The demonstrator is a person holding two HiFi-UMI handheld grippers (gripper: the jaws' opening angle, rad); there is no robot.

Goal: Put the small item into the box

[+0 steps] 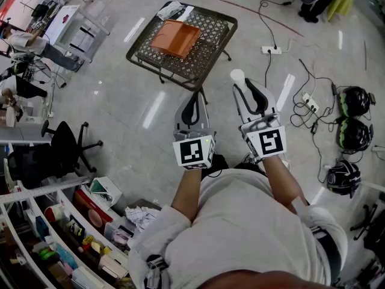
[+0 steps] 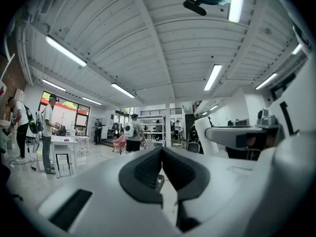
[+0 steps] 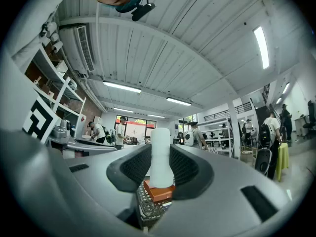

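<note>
The small item [image 3: 160,154], a white rounded cylinder, stands upright between the pads of my right gripper [image 3: 160,163], which is shut on it. In the head view the small item [image 1: 237,75] sticks out past the tips of the right gripper [image 1: 248,93]. The box [image 1: 175,38] is flat and orange and lies on a black mesh table [image 1: 212,52] ahead of both grippers. Past the right gripper's jaws, the box [image 3: 159,192] shows low and near. My left gripper [image 1: 191,109] is beside the right one, short of the table. Its jaws [image 2: 162,166] are shut with nothing between them.
A white paper or packet [image 1: 173,9] lies at the table's far corner. Cables and a power strip [image 1: 271,49] run over the floor to the right, near several helmets [image 1: 354,101]. An office chair [image 1: 65,146] and cluttered shelves [image 1: 66,227] stand to the left.
</note>
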